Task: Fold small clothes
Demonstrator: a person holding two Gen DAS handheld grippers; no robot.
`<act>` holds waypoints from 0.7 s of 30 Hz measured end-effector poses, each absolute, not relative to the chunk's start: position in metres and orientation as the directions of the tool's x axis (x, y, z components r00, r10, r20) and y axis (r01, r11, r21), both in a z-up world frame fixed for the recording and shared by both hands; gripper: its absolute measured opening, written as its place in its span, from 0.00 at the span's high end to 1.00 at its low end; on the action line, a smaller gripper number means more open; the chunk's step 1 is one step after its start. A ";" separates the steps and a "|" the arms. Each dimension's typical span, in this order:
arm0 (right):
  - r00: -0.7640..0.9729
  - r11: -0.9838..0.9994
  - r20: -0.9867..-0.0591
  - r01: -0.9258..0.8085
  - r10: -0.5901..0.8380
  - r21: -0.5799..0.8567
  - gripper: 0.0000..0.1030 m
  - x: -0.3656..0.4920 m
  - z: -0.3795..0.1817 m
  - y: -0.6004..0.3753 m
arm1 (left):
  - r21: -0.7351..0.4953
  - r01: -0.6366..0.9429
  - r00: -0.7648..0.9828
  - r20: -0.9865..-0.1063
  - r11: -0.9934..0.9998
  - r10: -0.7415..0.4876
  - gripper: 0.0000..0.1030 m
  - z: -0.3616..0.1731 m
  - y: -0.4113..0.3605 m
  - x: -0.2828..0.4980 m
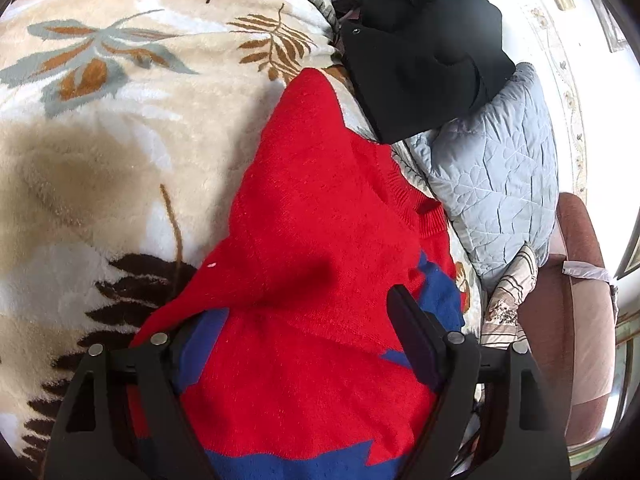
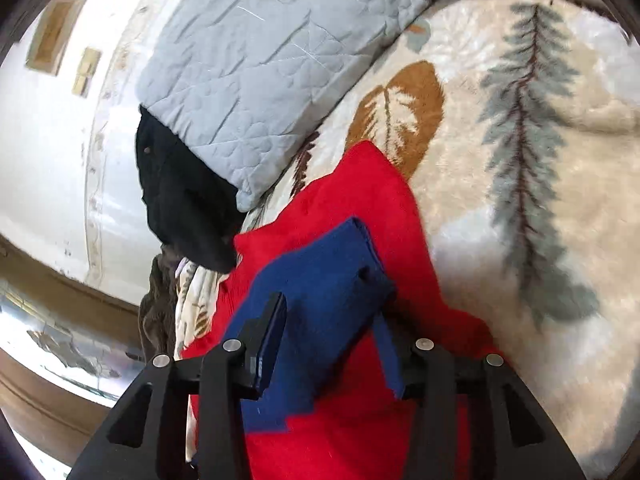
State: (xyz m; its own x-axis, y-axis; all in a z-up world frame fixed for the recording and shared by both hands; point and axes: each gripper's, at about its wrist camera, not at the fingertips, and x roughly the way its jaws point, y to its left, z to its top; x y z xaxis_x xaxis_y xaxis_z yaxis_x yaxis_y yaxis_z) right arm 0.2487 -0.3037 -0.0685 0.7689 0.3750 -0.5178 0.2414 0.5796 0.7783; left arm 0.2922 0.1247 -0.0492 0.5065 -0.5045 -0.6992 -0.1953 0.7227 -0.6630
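The red-and-blue sweater (image 1: 320,216) lies on the bed's leaf-print blanket (image 1: 120,120), near the quilted pillow (image 1: 500,168). The left gripper (image 1: 288,320) straddles it with fingers released. The right gripper (image 2: 332,320) has blue knit between its fingers; grip uncertain. Mid-fold, I judge; next, lay the flap flat.

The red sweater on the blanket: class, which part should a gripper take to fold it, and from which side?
Probably the ribbed hem of the red sweater: a firm, straight edge lying free toward the grey quilt. Come in low from that side, jaws across the edge.
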 end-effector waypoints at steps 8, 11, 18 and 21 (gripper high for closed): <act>0.829 0.692 -0.491 0.189 0.268 0.697 0.95 0.246 -0.032 -0.316 | -0.660 -0.191 0.504 -0.701 0.726 -0.505 0.39 -0.050 0.125 0.295; 0.713 0.732 -0.649 0.290 0.264 0.616 0.95 0.259 -0.069 -0.318 | -0.636 -0.188 0.489 -0.722 0.749 -0.490 0.40 -0.052 0.120 0.295; 0.828 0.753 -0.516 0.193 0.218 0.629 0.87 0.217 -0.030 -0.309 | -0.658 -0.072 0.469 -0.686 0.750 -0.557 0.41 -0.031 0.099 0.277; 0.793 0.780 -0.546 0.152 0.271 0.608 0.86 0.225 -0.038 -0.295 | -0.617 0.019 0.495 -0.678 0.787 -0.544 0.40 -0.016 0.083 0.273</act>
